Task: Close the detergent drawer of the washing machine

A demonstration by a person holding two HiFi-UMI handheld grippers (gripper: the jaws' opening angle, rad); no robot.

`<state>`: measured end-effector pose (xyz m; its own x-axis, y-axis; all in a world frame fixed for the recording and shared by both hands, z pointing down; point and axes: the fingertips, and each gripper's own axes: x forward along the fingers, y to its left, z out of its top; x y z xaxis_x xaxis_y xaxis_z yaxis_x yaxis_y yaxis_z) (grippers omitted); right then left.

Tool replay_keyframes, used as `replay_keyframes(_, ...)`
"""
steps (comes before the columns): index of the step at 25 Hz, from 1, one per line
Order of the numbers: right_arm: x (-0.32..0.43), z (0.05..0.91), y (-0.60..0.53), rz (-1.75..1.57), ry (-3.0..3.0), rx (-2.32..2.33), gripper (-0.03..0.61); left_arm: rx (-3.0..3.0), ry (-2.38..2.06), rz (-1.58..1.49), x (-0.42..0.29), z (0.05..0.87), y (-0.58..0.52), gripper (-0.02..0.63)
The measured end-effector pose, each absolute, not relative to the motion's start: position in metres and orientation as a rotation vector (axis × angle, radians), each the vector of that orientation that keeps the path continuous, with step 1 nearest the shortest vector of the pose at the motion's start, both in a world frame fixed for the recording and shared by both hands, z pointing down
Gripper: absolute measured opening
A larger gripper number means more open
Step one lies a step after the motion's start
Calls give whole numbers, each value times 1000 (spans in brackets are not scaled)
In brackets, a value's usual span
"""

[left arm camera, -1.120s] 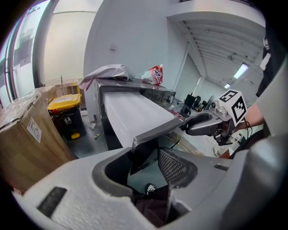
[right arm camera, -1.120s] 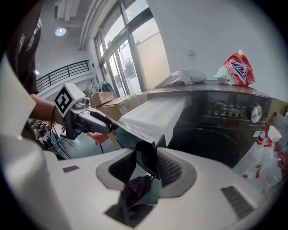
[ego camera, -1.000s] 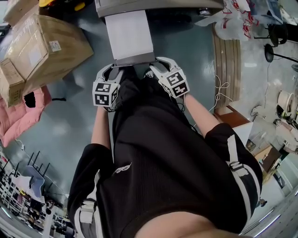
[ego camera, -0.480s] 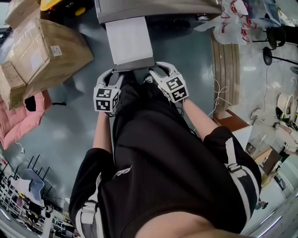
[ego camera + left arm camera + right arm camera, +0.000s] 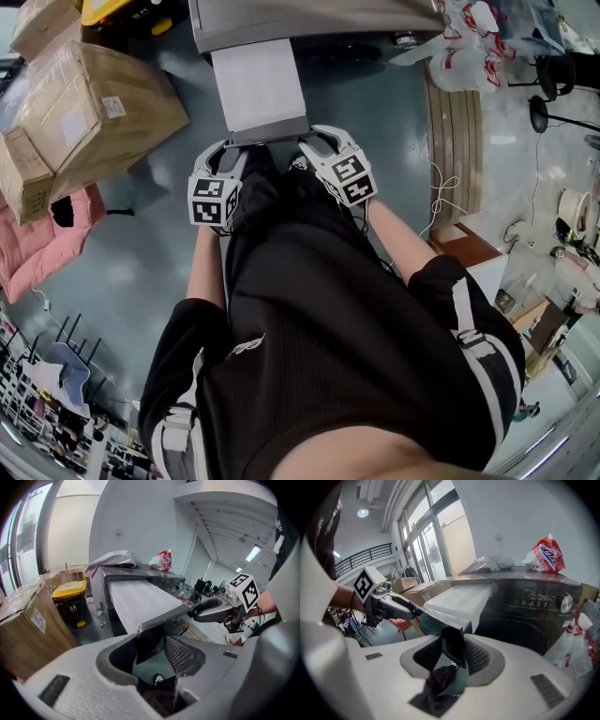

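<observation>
Detergent drawer [image 5: 258,84]: it stands pulled out of the washing machine [image 5: 309,19] at the top of the head view. Its white top faces up, and its dark front panel [image 5: 270,131] is the end nearest my body.

Left side: a cardboard box [image 5: 84,103] sits on the floor [image 5: 131,253] beside the machine, with a yellow-lidded bin [image 5: 70,590] behind it. My left forearm [image 5: 204,262] reaches forward and the left gripper [image 5: 230,145] points down at a slant. In the left gripper view, its jaws [image 5: 154,644] stand partly spread and pinch the left corner of the front panel.

Centre: my torso in black clothing fills the lower head view and hides the floor under both grippers. A grey cloth [image 5: 112,557] and a red-and-white bag [image 5: 543,555] lie on top of the machine.

Right side: my right forearm [image 5: 403,234] mirrors the left one. The right gripper [image 5: 317,138] slants down onto the panel's right end. In the right gripper view, its jaws [image 5: 452,653] are partly spread and close on the thin panel edge. Each gripper also shows in the other's view, at the far end of the panel. Plastic bags [image 5: 464,47] and a wooden board [image 5: 457,131] lie to the right of the machine, well apart from the drawer.
</observation>
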<state>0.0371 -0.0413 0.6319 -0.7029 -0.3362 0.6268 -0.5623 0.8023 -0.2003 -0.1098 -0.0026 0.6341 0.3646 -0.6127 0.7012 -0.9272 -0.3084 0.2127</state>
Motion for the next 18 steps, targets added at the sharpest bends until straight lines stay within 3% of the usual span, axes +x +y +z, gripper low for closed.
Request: replay_keyframes(18, 27, 628, -62, 535, -2372, 655, 150, 2021, -1323, 684, -117, 635, -26, 189)
